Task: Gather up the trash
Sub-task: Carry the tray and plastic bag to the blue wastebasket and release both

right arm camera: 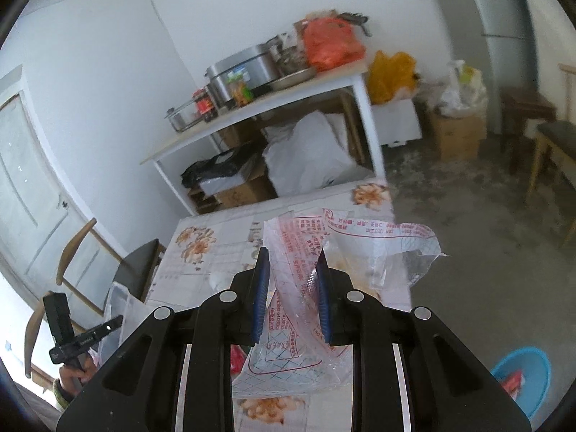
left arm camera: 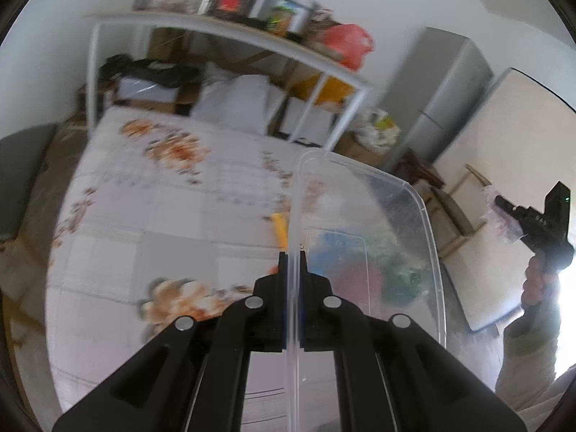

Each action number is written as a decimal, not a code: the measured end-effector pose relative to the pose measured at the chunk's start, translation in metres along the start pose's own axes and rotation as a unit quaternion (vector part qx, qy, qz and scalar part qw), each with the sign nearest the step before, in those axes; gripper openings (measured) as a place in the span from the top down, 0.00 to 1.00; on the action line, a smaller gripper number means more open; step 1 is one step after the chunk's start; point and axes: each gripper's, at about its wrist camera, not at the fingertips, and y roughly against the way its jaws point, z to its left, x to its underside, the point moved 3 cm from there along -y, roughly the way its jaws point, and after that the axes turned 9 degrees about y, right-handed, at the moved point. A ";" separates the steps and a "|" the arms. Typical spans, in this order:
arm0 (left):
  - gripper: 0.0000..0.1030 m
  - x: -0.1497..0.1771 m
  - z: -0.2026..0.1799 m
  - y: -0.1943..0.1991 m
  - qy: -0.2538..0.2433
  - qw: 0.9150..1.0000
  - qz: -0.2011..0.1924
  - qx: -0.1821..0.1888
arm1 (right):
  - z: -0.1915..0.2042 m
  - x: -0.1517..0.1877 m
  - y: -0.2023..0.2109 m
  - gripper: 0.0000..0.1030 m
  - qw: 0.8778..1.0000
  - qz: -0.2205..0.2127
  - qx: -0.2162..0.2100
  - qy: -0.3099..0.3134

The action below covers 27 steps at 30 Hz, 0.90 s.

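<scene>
A: What is the left gripper (left arm camera: 293, 255) doing?

B: Its jaws are pressing together on the rim of a clear plastic bin (left arm camera: 424, 216), pinching the thin wall between the blue pads. The bin is tilting over the right side of the table (left arm camera: 144, 216), which is wearing a checked cloth with orange flowers. Coloured shapes, blue, red and green, are showing blurred through the clear wall; I cannot tell what they are. Something yellow (left arm camera: 280, 230) is lying on the cloth just left of the bin rim.

A: And the right gripper (right arm camera: 293, 262)?

B: It is pinching a crumpled clear wrapper (right arm camera: 324, 244) with red print and a grid pattern. The jaws are standing partly apart with the wrapper bunched between the pads, and the loose end is fanning out to the right over the table edge. From the left wrist view, that same gripper is showing far right, held in a hand (left arm camera: 536, 284), with the wrapper at its tip.

A: What else is around?

B: A white shelf table (right arm camera: 252, 115) is standing against the far wall, carrying a metal pot (right arm camera: 244, 72) and an orange bag (right arm camera: 331, 43). A blue basin (right arm camera: 525, 378) is sitting on the floor at near right. A wooden chair (right arm camera: 82, 262) is standing at the left of the table.
</scene>
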 end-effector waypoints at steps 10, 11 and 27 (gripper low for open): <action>0.97 0.012 -0.118 -0.029 -0.105 0.987 0.048 0.111 | -0.059 0.072 0.081 0.78 0.989 -0.026 0.084 -0.115; 0.97 0.015 -0.132 -0.033 -0.116 0.984 0.056 0.122 | -0.069 0.084 0.092 0.78 0.986 -0.028 0.098 -0.134; 0.97 0.162 -0.390 -0.176 -0.356 0.893 0.228 0.155 | -0.208 0.264 0.153 0.77 0.883 -0.040 0.161 -0.439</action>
